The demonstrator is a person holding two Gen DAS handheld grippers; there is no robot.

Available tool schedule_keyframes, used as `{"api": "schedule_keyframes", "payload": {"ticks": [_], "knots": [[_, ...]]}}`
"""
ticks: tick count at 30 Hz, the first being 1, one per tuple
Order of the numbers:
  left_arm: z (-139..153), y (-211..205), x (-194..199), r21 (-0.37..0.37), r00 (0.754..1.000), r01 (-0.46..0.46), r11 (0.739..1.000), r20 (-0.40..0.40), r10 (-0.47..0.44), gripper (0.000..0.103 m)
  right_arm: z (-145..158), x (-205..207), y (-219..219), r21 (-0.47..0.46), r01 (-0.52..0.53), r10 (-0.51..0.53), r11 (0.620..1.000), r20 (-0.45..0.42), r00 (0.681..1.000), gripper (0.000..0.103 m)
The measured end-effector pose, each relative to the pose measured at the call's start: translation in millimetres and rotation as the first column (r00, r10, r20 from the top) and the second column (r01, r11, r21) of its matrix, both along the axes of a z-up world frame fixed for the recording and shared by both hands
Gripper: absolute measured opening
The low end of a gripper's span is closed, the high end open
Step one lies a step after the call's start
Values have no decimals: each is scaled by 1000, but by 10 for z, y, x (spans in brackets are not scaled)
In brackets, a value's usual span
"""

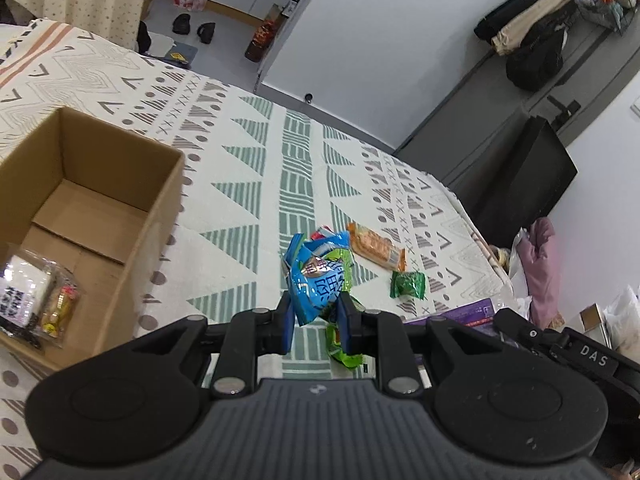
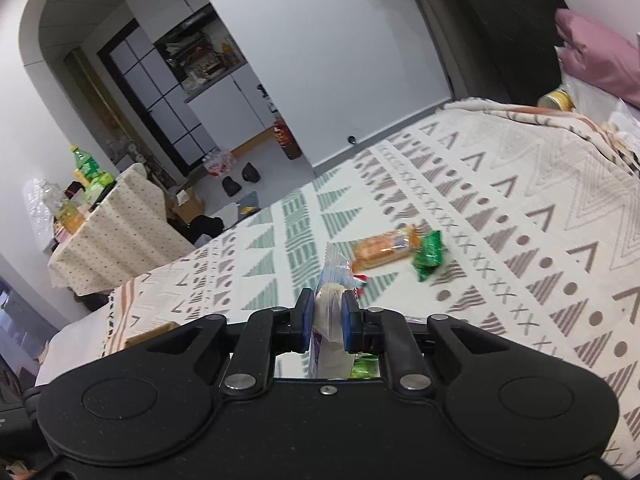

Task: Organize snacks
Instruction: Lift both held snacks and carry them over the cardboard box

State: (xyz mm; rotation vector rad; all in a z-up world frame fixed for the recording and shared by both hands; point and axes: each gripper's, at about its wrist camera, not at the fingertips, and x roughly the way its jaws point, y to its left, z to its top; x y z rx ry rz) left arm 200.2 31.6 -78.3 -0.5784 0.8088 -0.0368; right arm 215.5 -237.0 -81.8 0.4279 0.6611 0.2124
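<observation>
Left gripper (image 1: pixel 314 322) is closed on a crumpled blue snack bag (image 1: pixel 316 276), with a green wrapper (image 1: pixel 344 350) bunched against the right pad; can't tell if that one is actually pinched or just lying underneath. Right gripper (image 2: pixel 327 322) is closed on a pale, partly clear packet (image 2: pixel 330 304), gripped low on the body.

Cardboard box (image 1: pixel 160 208) sits on the patterned bedspread (image 1: pixel 248 152) to the left, open top, two packets already in its near corner (image 1: pixel 32 300). Orange cracker pack (image 1: pixel 378 246) and small green packet (image 1: pixel 409 285) lie loose on the bedspread beyond the left gripper, close together.

Likely step: carry the held bags to the box.
- Lift clear of the near wall before moving across; the blue bag hangs floppy and could snag the rim.
- Release over the bare half of the floor, not on the existing packets.
- One hand at a time; the opening looks tight for both.
- Watch the green wrapper; it may drop mid-carry.
</observation>
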Motion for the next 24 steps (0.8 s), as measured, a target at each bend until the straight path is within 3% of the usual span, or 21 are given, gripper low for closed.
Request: {"api": "schedule_keyframes", "payload": {"ticks": [16,24], "knots": [[137,623,-143,-7,989,-142,990,45,142,21,365,88,906,-11,-163,163,987,64,984,14],[95,1007,-297,-23,968,-249,968,37,249,21,494,113,1425,-13,-257,257,966,95,962,14]]}}
